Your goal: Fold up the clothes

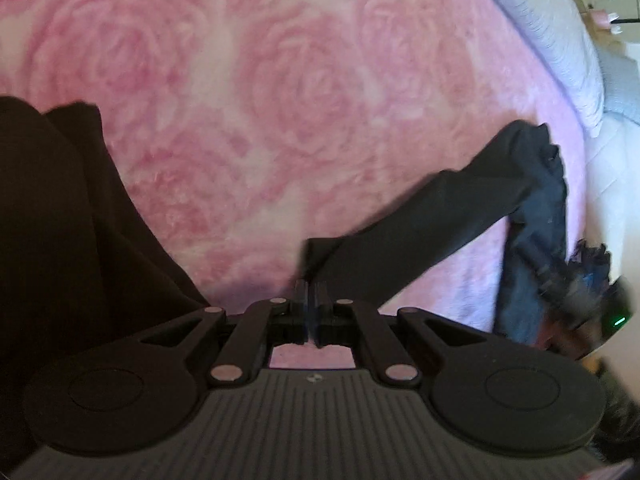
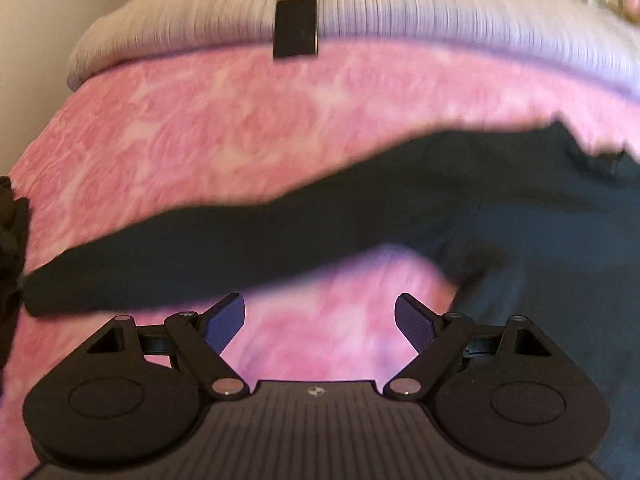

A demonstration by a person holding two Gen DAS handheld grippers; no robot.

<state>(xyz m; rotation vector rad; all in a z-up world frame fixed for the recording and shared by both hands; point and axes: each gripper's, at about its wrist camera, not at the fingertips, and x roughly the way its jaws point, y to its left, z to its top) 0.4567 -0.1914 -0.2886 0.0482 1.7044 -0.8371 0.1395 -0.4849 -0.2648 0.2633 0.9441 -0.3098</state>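
Note:
A dark navy long-sleeved garment (image 2: 520, 208) lies on a pink rose-patterned blanket (image 2: 200, 128). Its sleeve (image 2: 200, 248) stretches to the left in the right wrist view. In the left wrist view my left gripper (image 1: 311, 292) is shut on the cuff end of that sleeve (image 1: 420, 220), which runs up and right to the bunched body (image 1: 536, 232). My right gripper (image 2: 319, 320) is open and empty, just above the blanket in front of the sleeve. Both views are blurred by motion.
A second dark garment (image 1: 60, 220) lies at the left of the left wrist view. A ribbed lilac pillow (image 2: 360, 4) runs along the head of the bed, with a small black object (image 2: 296, 26) in front of it. The bed edge (image 1: 600, 184) is at the right.

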